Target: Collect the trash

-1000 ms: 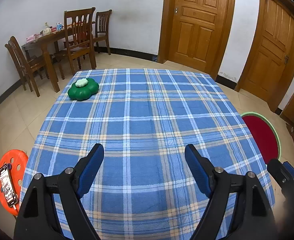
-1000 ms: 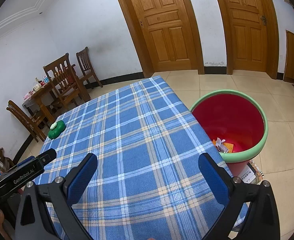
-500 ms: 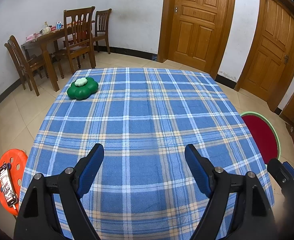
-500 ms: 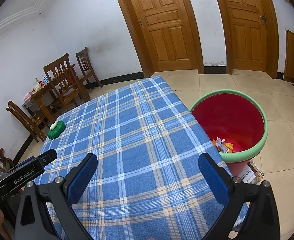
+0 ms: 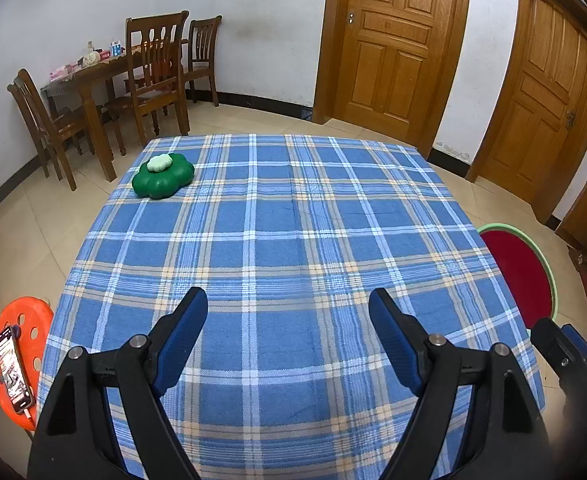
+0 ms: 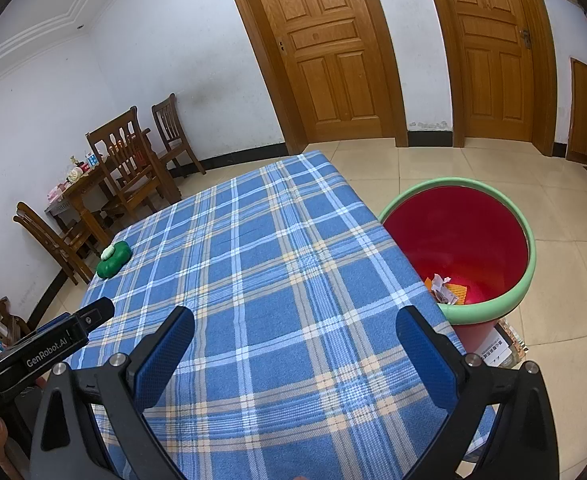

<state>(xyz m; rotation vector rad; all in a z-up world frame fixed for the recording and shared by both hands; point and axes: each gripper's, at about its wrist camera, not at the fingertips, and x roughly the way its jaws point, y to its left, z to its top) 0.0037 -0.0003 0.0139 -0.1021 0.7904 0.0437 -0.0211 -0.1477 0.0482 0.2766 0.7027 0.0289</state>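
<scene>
Trash (image 6: 445,289) lies in the red bin (image 6: 527,276) off the table's right edge as both left gripper (image 5: 288,334) and right gripper (image 6: 295,346) stay motionless, jaws wide and empty, suggesting collection is complete.

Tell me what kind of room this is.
Most likely a dining or living room in a home: a wooden dining table with chairs by the wall, panelled wooden doors, and a table under a blue plaid cloth beside a red bin.
</scene>
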